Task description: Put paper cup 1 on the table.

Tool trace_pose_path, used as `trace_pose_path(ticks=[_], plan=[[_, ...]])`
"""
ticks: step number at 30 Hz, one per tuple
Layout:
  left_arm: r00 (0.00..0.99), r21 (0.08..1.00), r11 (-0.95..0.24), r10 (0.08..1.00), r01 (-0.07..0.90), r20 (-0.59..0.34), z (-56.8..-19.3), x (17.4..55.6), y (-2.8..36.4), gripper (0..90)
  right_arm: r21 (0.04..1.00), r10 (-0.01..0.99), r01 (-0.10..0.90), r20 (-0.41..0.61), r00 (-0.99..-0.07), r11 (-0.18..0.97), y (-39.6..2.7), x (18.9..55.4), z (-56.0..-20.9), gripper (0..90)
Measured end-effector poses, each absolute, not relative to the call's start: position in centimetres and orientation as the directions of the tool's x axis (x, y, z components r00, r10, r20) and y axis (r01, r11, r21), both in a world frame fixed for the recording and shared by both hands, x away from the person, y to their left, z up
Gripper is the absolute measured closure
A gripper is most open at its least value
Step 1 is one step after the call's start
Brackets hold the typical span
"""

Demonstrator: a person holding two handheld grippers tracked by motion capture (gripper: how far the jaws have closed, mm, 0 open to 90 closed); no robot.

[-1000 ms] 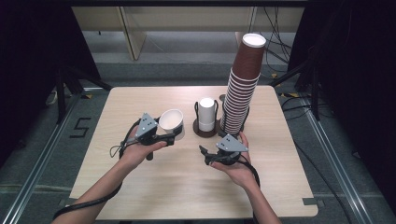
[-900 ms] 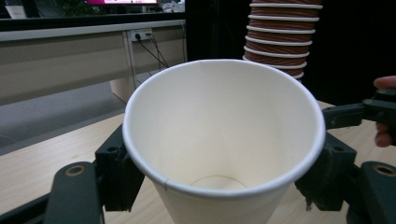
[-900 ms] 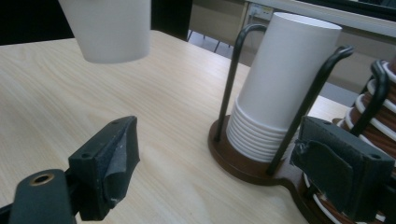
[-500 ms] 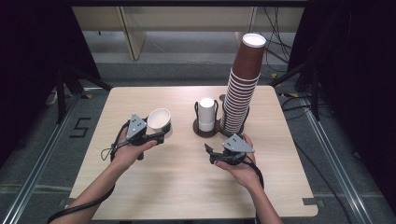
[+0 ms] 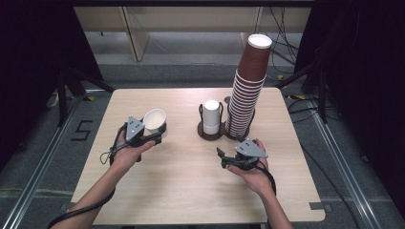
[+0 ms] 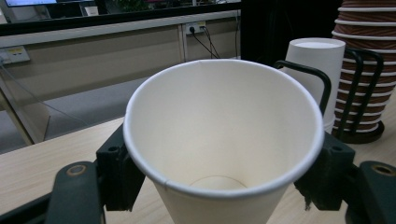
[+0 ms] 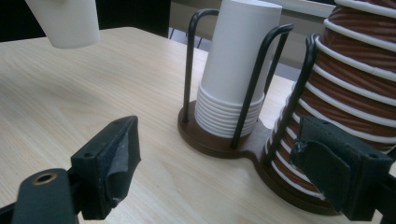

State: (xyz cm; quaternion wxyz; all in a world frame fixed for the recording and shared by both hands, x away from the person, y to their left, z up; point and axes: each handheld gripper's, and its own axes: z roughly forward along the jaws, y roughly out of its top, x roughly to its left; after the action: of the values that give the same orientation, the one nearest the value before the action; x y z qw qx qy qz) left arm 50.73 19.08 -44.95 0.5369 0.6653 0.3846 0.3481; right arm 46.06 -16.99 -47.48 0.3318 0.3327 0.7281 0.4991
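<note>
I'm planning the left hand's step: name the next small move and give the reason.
Probably lower the white cup onto the bare table and then open. The left gripper clamps it upright, away from the cup holder, while the right gripper is open and holds nothing.

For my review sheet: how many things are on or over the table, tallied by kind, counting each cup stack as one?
Loose white cup, held in the left gripper: 1
White cup stack: 1
Brown cup stack: 1
Cup rack: 1
Grippers, left and right gripper: 2
Total: 6
</note>
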Motion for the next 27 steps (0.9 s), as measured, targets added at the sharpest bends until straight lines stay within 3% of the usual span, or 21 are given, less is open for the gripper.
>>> trace_pose_path(ticks=[3,27], plan=[[0.432,0.981,-0.135,0.9,0.139,0.063,-45.3,51.0,19.2,27.1,0.947,0.824,0.199,-0.102,-0.558,0.252,-17.0,45.7,-47.6,15.5],[0.328,0.96,-0.155,0.942,0.232,0.072,-48.9,55.0,20.4,26.9,0.948,0.818,0.186,-0.11,-0.565,0.257,-16.9,45.9,-47.6,15.5]])
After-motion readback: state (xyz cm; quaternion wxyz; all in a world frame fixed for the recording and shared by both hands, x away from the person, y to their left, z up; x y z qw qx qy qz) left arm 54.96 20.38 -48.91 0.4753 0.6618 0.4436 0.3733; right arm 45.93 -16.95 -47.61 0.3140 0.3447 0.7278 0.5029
